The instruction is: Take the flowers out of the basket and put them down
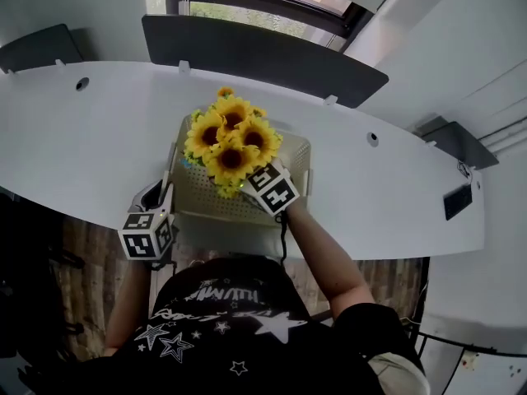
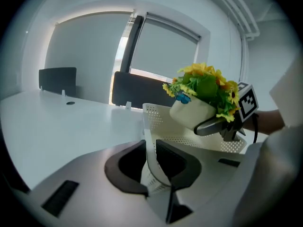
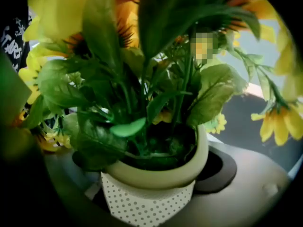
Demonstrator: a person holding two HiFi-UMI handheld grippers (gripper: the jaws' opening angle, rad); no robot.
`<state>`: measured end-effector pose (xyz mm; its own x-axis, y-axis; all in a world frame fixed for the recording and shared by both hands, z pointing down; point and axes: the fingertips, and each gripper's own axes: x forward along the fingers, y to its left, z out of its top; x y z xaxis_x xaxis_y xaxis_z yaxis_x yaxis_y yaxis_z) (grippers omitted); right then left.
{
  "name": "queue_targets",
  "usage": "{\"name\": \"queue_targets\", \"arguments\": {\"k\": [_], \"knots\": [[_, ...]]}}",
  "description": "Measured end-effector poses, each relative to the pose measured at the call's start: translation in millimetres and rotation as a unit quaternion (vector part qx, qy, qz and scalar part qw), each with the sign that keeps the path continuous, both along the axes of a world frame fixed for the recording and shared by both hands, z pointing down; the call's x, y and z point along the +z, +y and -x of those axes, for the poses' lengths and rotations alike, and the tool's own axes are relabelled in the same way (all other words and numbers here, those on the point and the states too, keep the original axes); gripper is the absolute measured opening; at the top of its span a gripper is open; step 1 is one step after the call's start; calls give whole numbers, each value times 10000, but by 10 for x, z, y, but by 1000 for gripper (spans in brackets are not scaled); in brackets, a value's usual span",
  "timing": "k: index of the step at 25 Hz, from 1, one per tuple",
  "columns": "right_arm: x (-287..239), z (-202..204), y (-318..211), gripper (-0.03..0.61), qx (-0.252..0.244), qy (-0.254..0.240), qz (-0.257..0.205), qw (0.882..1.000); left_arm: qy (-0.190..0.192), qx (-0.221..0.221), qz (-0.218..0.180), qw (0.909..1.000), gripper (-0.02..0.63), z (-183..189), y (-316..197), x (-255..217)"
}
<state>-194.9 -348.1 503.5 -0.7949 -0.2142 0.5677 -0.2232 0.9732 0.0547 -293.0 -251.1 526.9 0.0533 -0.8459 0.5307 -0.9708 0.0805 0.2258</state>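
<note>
Covering much of the basket (image 1: 202, 200) in the head view, the flowers (image 1: 230, 142) hide their own pot there, and of the right gripper (image 3: 151, 193) only the marker cube (image 1: 273, 189) is seen beneath the blooms. In the right gripper view the jaws are largely masked by leaves, yet the pot (image 3: 158, 171) is seen lodged between them and is gripped at its rim. In the left gripper view the pot is shown tilted and raised over the basket; whether its base is fully clear of the rim cannot be told. The left gripper (image 2: 150, 161) is closed on the basket's near wall, which is pinched between its pads at a narrow gap. The basket is set at the near edge of a white table (image 1: 90, 130). Dark panels (image 1: 255, 56) are stood along the table's far edge, with a window (image 1: 272, 11) behind them. The person's right arm (image 1: 325, 257) is partly covered by a dark shirt (image 1: 239, 319) at the picture's bottom.
</note>
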Motion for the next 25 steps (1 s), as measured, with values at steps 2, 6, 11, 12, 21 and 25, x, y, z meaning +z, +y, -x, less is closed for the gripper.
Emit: {"name": "queue_targets", "arguments": {"k": [2,6,11,12,21,25], "knots": [[-114,-66,-1,540,236,-63,-98,9997,-368,349,34,9987,71,-25,-8,-14],[-353,-367,67,540,830,-245,-321,9957,-986,765,-217,9919,110,-112,-25,-117],[-514,-476,171,540,1608,-370,-493,9851,-1054,1051,-781,9858,110,160,-96,-340],[-520,-504,195,540,1781,-388,-502,9820,-999,1151,-909,9841,110,199,-116,-397],[-385,-1427,725,540,3087,-415,-369,9495,-679,2099,-1559,9628,110,-471,20,-686],[-386,-1755,755,540,3413,-375,-415,9383,-623,2585,-1588,9508,110,-848,-12,-726]]}}
